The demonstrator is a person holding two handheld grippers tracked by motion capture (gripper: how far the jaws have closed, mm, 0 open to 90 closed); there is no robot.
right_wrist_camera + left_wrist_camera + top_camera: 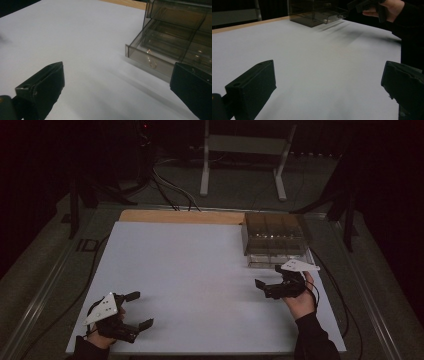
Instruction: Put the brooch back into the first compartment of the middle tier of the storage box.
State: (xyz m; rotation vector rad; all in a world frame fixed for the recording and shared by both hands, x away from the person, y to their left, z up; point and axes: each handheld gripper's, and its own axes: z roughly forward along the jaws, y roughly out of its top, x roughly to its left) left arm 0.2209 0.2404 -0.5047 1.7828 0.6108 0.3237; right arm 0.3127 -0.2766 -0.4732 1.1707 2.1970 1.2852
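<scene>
A smoked clear drawer cabinet (pixel 274 234) stands at the back right of the white board (pixel 190 270). Its lowest drawer (pixel 280 259) is pulled out toward me. In the right gripper view that open drawer (pixel 140 56) holds a small gold-coloured metal clip (pixel 150 60). My right gripper (pixel 270 276) hovers just in front of the drawer, open, with nothing between its jaws (pixel 116 90). Down at the front left corner of the board, my left gripper (pixel 140 309) is open and empty as well (pixel 328 87). From there I see the cabinet (pixel 317 12) and the other hand (pixel 392 8) far off.
A strip of wooden tabletop (pixel 180 216) shows behind the board. Beyond the table are a white metal stand (pixel 242 150) and cables (pixel 170 190) on the dark floor. A cable (pixel 340 305) trails past the board's right edge. The board's middle is bare.
</scene>
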